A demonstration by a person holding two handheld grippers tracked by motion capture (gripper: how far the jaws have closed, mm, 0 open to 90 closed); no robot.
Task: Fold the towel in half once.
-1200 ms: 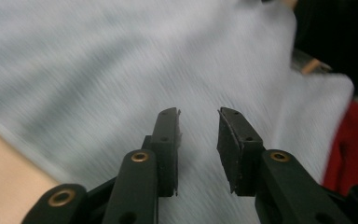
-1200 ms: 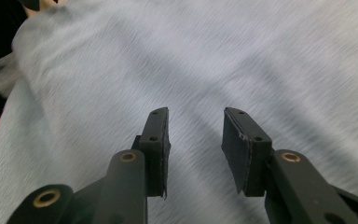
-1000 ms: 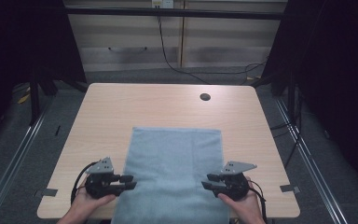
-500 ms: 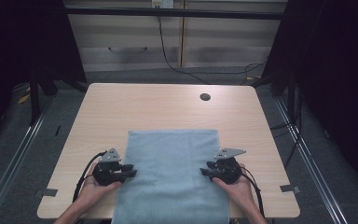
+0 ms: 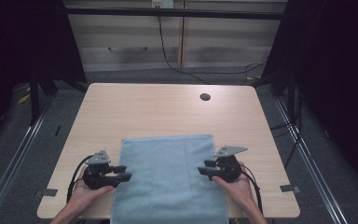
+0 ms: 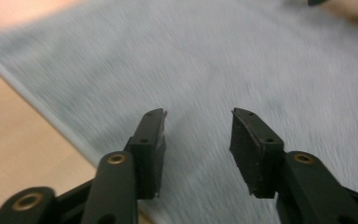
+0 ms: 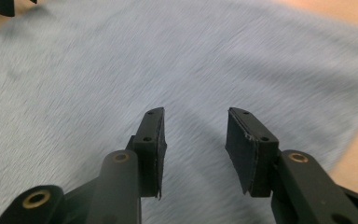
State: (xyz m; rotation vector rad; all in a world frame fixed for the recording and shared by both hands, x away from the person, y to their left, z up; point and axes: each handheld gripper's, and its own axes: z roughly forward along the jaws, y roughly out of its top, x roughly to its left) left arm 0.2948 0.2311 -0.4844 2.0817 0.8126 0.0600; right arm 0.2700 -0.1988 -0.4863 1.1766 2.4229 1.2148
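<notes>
Blue towel [image 5: 168,179], flat on counter [image 5: 158,109]. Left gripper [image 5: 123,173], right gripper [image 5: 204,168]: fingers parted, empty. Advice: pinch opposite side edges level, together.

No legible text, label, brand, number or sign is showing on the table [image 5: 135,107], the blue towel [image 5: 168,177], or either set of tongs in any view.

I am observing the left gripper [image 5: 121,177] and right gripper [image 5: 206,170]: black bodies, grey three-cornered top plates, trailing black cables, brass-coloured pivot rivets, small screws showing in ribbed jaw pads [image 6: 254,149].
</notes>
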